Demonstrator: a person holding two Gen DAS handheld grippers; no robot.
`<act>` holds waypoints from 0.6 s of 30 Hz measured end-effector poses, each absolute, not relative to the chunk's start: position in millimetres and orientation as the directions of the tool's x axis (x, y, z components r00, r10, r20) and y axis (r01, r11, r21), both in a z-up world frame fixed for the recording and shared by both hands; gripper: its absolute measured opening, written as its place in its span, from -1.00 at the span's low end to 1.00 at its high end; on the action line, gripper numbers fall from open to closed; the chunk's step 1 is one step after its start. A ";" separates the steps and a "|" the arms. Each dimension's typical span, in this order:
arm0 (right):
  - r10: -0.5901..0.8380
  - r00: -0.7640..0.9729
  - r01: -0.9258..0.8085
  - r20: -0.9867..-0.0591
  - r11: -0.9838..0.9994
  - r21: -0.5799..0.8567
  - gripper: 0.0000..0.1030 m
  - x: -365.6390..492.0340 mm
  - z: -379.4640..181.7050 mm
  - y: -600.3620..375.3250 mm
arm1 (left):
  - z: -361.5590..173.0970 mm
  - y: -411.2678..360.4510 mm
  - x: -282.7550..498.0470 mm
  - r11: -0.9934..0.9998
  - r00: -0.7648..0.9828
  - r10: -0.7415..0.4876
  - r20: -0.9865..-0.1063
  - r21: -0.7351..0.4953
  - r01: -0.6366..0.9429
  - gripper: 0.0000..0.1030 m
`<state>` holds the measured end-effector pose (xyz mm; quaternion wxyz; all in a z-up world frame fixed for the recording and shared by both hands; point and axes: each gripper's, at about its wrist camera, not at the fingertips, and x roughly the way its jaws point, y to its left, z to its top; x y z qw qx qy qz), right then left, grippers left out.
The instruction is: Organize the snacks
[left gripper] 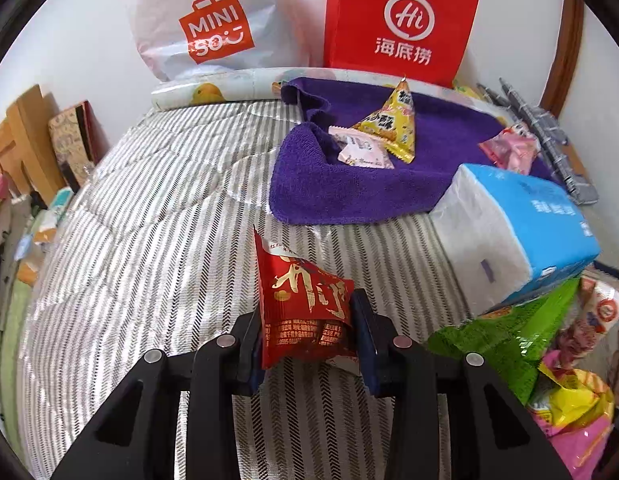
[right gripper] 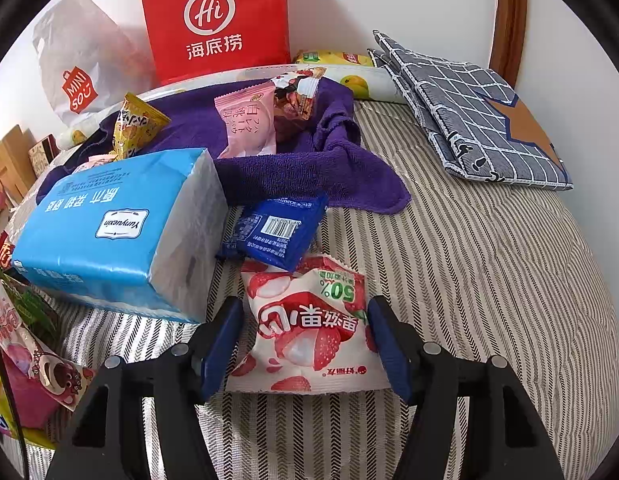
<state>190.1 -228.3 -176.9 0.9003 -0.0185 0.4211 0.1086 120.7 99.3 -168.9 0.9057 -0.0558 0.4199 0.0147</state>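
My left gripper (left gripper: 306, 314) is shut on a red snack packet (left gripper: 305, 300) and holds it upright above the striped bed cover. In the right wrist view my right gripper (right gripper: 305, 310) has its blue pads against both sides of a puffy white packet with strawberry print (right gripper: 309, 332). A blue packet (right gripper: 275, 230) lies just beyond it. On the purple towel (left gripper: 349, 196) rest a yellow triangular packet (left gripper: 393, 124) and pink packets (left gripper: 361, 150). The same towel (right gripper: 309, 172) carries a pink packet (right gripper: 249, 124) in the right wrist view.
A blue tissue pack (right gripper: 109, 228) lies left of the right gripper, with a heap of snack bags (left gripper: 509, 332) under it. A red paper bag (left gripper: 401, 20) and a white shopping bag (left gripper: 201, 20) lean on the wall. Folded grey checked fabric (right gripper: 469, 116) lies far right.
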 end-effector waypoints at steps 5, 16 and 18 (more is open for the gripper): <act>0.207 0.626 -0.195 -0.752 0.975 0.106 0.04 190.5 -175.8 -236.5 | -168.5 100.6 119.1 0.991 0.653 -0.042 -0.757 -0.113 -0.067 -0.31; 0.234 0.629 -0.182 -0.742 0.972 0.151 -0.02 190.0 -175.3 -242.6 | -165.1 103.0 115.4 0.988 0.674 -0.073 -0.735 -0.145 -0.051 -0.32; 0.247 0.629 -0.177 -0.737 0.969 0.173 -0.02 190.2 -175.3 -245.4 | -164.9 102.6 115.2 0.988 0.674 -0.072 -0.735 -0.144 -0.051 -0.32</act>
